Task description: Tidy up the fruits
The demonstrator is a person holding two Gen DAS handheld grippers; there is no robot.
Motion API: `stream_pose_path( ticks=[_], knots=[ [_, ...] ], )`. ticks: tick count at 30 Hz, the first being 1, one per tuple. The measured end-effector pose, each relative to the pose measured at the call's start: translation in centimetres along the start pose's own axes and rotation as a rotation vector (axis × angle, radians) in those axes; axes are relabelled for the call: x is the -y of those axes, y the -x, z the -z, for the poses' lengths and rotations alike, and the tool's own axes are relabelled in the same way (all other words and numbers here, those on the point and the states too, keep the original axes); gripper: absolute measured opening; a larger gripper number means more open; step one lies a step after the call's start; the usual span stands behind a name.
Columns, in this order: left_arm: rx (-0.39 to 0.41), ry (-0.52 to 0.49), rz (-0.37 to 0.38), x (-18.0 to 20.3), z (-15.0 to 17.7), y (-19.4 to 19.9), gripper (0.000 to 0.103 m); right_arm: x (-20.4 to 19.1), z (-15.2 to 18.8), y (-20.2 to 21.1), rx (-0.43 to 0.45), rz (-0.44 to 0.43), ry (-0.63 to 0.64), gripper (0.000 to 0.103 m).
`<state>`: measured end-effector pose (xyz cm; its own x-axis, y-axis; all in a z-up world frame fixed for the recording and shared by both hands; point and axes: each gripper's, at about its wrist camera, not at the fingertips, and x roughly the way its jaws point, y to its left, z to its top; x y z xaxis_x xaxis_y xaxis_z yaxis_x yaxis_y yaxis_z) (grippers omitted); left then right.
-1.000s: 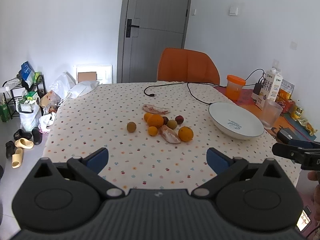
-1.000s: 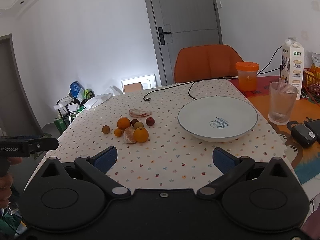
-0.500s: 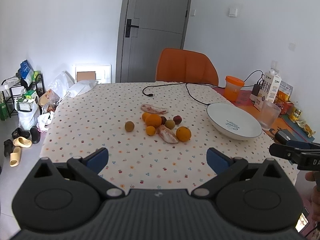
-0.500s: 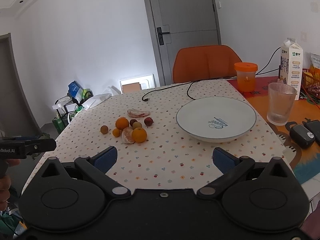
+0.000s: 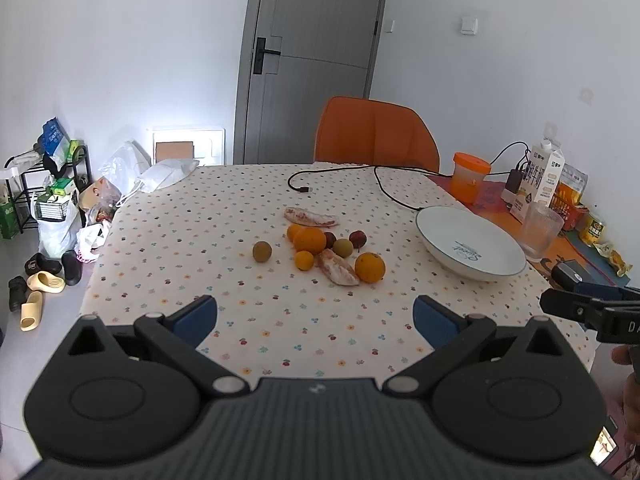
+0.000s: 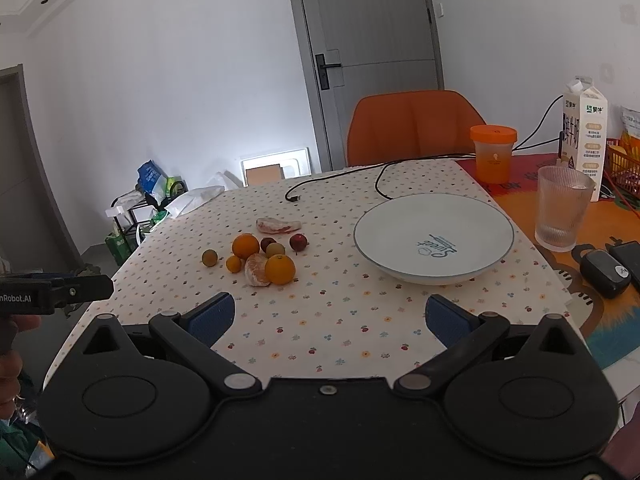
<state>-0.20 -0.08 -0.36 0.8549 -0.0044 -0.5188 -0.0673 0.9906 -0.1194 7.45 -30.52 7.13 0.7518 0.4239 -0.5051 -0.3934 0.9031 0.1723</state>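
We hover both tongs, left tongs [image 5: 315, 314] and right tongs [image 6: 330, 318] spread apart and empty, fruits [image 5: 320, 246] clustered mid-desk [image 5: 200, 240] left of the empty plate [image 6: 434, 236]; next, probably reach the nearest orange [image 6: 280, 269].

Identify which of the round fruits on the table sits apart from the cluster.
The small brownish-green fruit on the left: bare tablecloth surrounds it, while the oranges and others crowd together.

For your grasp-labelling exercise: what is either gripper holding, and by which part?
Nothing. The left gripper and right gripper are both open and empty.
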Motion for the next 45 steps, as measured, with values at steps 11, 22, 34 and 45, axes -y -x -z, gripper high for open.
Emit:
stream_pose_path(
  ticks=[11, 22, 34, 45],
  knots=[
    [-0.002, 0.001, 0.001, -0.1, 0.0, 0.0, 0.103, -0.1, 0.0, 0.0, -0.001, 0.001, -0.001, 0.103],
    [0.002, -0.005, 0.002, -0.2, 0.2, 0.0, 0.103, 0.0, 0.1, -0.1, -0.004, 0.006, -0.004, 0.103],
    [0.005, 0.013, -0.005, -0.3, 0.3, -0.4, 0.103, 0.0, 0.2, -0.6, -0.015, -0.004, 0.002, 0.103],
    [0.028, -0.011, 0.022, -0.4, -0.5, -1.9, 0.103, -0.2, -0.4, -2.4, -0.014, -0.002, 0.011, 0.103]
  ],
)
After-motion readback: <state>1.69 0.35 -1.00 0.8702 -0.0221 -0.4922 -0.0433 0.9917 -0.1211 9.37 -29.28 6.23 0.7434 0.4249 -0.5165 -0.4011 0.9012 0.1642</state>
